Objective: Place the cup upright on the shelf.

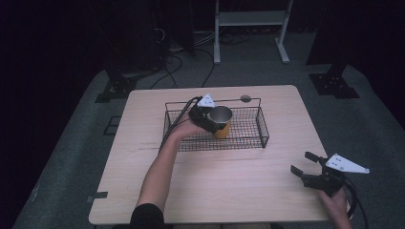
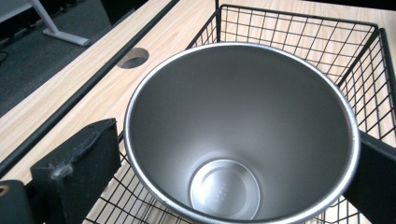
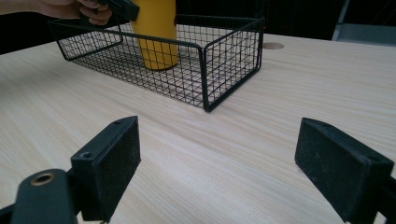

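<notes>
High view shows the wooden counter (image 1: 215, 191) as the biggest thing, and on its far half lies a black wire basket (image 1: 248, 138). Inside the basket, near its left end, stands a yellow cup (image 1: 222, 129) with a steel inside, upright, with its base at the mesh floor or very close above it; I cannot tell which. The left gripper (image 1: 210, 120) is at the rim of the cup, and in the left gripper view its two fingers sit one on each side of the cup (image 2: 243, 135), pinching it. The right gripper (image 1: 305, 164) rests near the right front corner of the counter, well apart from the basket, with its fingers spread wide and nothing between them.

I judge that the step is moving the cup at the basket. To do it well, keep the cup vertical, hold the squeeze steady, and move straight up or down so the base does not catch the wire wall.
</notes>
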The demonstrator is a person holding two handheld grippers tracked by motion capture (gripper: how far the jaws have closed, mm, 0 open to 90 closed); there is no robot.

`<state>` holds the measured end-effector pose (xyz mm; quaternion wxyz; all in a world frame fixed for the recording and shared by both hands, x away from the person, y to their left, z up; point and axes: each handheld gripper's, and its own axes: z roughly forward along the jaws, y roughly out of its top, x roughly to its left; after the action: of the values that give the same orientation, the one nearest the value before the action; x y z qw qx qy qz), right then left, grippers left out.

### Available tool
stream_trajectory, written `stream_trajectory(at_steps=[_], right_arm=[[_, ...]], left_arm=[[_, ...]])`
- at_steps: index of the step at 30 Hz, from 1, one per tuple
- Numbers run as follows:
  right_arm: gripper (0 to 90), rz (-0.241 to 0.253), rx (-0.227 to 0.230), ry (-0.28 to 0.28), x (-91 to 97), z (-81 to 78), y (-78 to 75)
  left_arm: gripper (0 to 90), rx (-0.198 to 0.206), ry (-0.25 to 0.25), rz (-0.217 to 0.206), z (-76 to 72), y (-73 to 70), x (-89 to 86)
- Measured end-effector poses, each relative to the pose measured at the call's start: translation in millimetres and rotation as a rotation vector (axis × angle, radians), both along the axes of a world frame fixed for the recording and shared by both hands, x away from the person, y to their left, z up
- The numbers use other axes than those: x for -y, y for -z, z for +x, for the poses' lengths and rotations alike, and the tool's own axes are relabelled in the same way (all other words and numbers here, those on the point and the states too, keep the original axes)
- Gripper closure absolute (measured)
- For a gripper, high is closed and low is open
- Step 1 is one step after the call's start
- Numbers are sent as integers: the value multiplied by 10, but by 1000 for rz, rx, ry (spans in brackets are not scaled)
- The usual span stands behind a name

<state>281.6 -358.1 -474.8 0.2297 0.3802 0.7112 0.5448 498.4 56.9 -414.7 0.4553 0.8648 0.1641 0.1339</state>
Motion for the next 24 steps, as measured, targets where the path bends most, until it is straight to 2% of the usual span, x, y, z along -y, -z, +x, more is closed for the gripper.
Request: stream_trajectory(at_steps=[17, 24], right_arm=[[132, 2, 3, -10, 7, -4, 2], [132, -15, -3, -2, -11, -4, 4]], left_arm=[[0, 25, 6, -28, -46, -84, -8], [0, 58, 1, -37, -115, -198, -35]])
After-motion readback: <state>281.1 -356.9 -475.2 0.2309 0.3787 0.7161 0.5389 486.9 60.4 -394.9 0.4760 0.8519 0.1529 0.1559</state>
